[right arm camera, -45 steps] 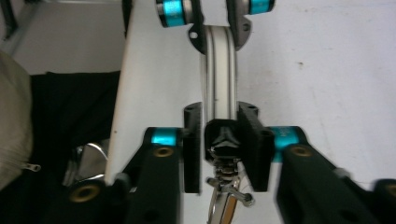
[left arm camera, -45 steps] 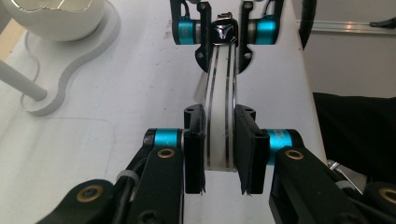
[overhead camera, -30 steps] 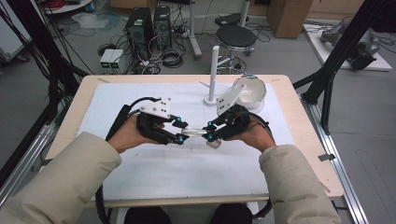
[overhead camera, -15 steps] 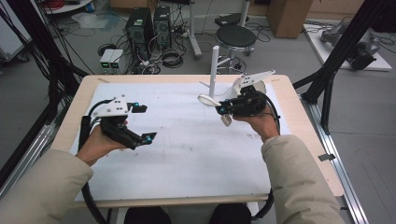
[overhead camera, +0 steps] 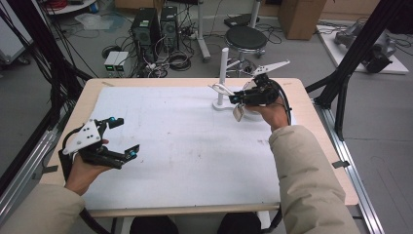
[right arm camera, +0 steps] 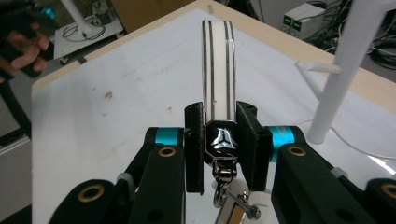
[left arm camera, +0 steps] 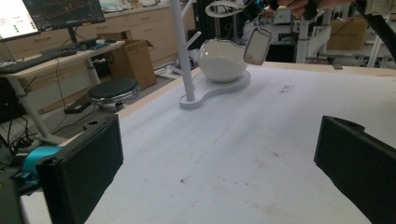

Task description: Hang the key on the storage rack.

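A white strap loop (right arm camera: 218,65) with dark stripes, a black clasp (right arm camera: 223,140) and a small hanging tag (overhead camera: 238,113) is pinched in my right gripper (right arm camera: 219,140), which is shut on it. In the high view the right gripper (overhead camera: 237,97) holds the strap loop (overhead camera: 219,89) right beside the post of the white peg stand (overhead camera: 224,68) at the back of the table. My left gripper (overhead camera: 124,137) rests open at the front left with nothing in it. The left gripper view shows its jaws wide apart, with the tag (left arm camera: 257,46) dangling over the white bowl (left arm camera: 222,60).
The peg stand's flat base (left arm camera: 215,91) carries the bowl, and short pegs (right arm camera: 317,68) stick out from its post. A white mat (overhead camera: 195,146) covers the wooden table (overhead camera: 316,146). Beyond the far edge are a stool (overhead camera: 246,36) and computer boxes (overhead camera: 155,24).
The two grippers, together at the table's centre a second ago, have parted. The right carried the strap back to the stand post; the left drew back to the front left, open.
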Action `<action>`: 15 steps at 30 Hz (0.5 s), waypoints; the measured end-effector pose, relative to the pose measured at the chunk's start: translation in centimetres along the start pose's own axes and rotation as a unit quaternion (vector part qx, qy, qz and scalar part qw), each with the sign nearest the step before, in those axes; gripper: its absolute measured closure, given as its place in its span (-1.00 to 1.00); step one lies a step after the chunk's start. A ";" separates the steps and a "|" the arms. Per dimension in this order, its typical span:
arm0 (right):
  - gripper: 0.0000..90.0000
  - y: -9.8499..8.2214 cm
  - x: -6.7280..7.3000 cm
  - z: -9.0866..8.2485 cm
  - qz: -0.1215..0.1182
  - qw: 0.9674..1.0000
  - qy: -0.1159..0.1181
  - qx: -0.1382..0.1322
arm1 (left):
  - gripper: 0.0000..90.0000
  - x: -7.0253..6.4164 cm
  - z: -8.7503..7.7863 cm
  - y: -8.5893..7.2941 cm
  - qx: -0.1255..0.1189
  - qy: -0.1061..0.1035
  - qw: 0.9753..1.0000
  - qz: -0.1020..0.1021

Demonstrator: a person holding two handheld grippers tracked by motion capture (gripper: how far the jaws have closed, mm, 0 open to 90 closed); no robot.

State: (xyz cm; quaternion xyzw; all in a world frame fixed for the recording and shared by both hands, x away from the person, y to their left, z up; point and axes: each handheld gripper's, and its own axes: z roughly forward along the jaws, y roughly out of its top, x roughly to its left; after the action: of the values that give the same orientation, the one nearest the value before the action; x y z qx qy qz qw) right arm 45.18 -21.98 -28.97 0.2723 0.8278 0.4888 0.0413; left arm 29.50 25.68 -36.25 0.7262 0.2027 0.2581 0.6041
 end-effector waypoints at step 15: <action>0.65 0.2 -3.1 2.3 0.037 0.999 -0.029 0.019 | -0.96 -0.8 -2.1 -6.5 -0.056 0.062 0.994 -0.064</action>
State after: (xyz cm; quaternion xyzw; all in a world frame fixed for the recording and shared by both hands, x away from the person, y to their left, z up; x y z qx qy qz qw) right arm 48.67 -21.62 -30.63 0.3169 0.8247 0.4666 0.0420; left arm 27.67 28.06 -42.46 0.6595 0.2708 0.2745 0.6452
